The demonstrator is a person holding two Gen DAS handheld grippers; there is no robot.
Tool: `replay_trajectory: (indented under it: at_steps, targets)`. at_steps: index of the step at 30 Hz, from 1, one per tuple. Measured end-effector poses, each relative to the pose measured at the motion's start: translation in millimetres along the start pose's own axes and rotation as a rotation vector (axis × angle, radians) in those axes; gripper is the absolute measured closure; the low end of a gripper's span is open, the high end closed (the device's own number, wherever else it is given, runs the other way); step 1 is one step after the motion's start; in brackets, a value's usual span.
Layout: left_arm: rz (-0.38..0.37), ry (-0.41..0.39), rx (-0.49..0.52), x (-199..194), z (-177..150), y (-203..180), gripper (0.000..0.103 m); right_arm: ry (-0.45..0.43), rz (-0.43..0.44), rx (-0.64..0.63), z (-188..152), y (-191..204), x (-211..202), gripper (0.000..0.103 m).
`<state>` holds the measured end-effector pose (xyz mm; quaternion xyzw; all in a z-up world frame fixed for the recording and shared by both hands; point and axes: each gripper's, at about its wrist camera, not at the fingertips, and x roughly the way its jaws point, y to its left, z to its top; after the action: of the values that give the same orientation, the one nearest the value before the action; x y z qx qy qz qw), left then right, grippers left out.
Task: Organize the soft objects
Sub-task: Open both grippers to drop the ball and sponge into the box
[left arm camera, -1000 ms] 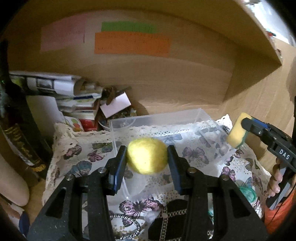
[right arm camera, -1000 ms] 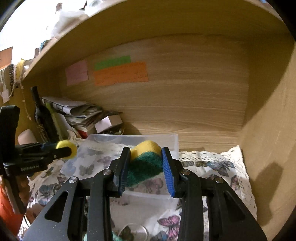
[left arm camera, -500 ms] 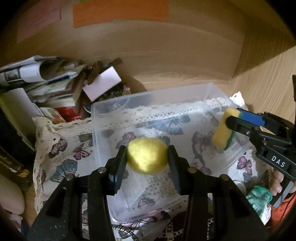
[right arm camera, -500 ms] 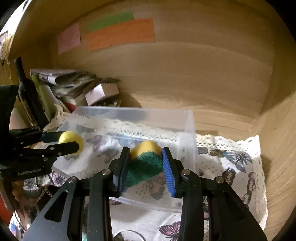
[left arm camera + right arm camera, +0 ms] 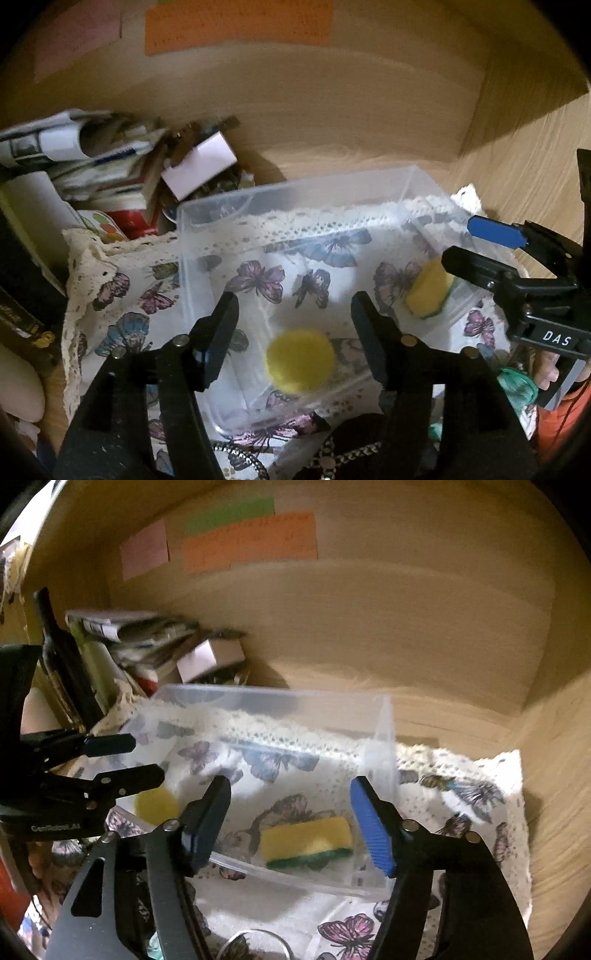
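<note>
surface: butterfly-print cloth (image 5: pixel 461 794) inside wooden alcove (image 5: pixel 406 627)
container: clear plastic bin (image 5: pixel 295 199) holds yellow ball (image 5: pixel 300 359) and sponge (image 5: pixel 306 842)
left gripper (image 5: pixel 293 321): jaws apart, empty
right gripper (image 5: pixel 291 814): jaws apart, empty

Dim, warm, somewhat motion-blurred, fisheye-warped.

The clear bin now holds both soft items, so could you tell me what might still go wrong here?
The left gripper and right gripper hang open close above the clear bin; withdrawing carelessly could snag a wall and shift it. The blurred yellow ball may roll. The sponge lies near the front wall.
</note>
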<state>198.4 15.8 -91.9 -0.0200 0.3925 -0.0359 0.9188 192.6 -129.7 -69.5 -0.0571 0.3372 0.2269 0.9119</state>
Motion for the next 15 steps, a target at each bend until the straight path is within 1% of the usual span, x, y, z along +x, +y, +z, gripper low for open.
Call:
replay_trajectory:
  at_steps: [3, 5, 7, 11, 15]
  targets:
    - [-0.010, -0.042, -0.015, -17, 3, 2, 0.033, -0.053, -0.016, -0.006, 3, 1, -19, 0.033]
    - [-0.010, -0.088, -0.021, -34, 3, 1, 0.025, -0.101, -0.026, -0.017, 4, 2, -36, 0.027]
    - [-0.004, -0.128, -0.021, -48, 3, 0, 0.022, -0.152, -0.036, -0.028, 4, 3, -53, 0.021]
    - [0.006, -0.208, -0.016, -80, -4, -4, 0.010, -0.229, -0.042, -0.039, -1, 8, -84, 0.019]
    - [-0.002, -0.242, -0.013, -98, -16, -6, 0.005, -0.271, -0.042, -0.046, -13, 14, -106, 0.015]
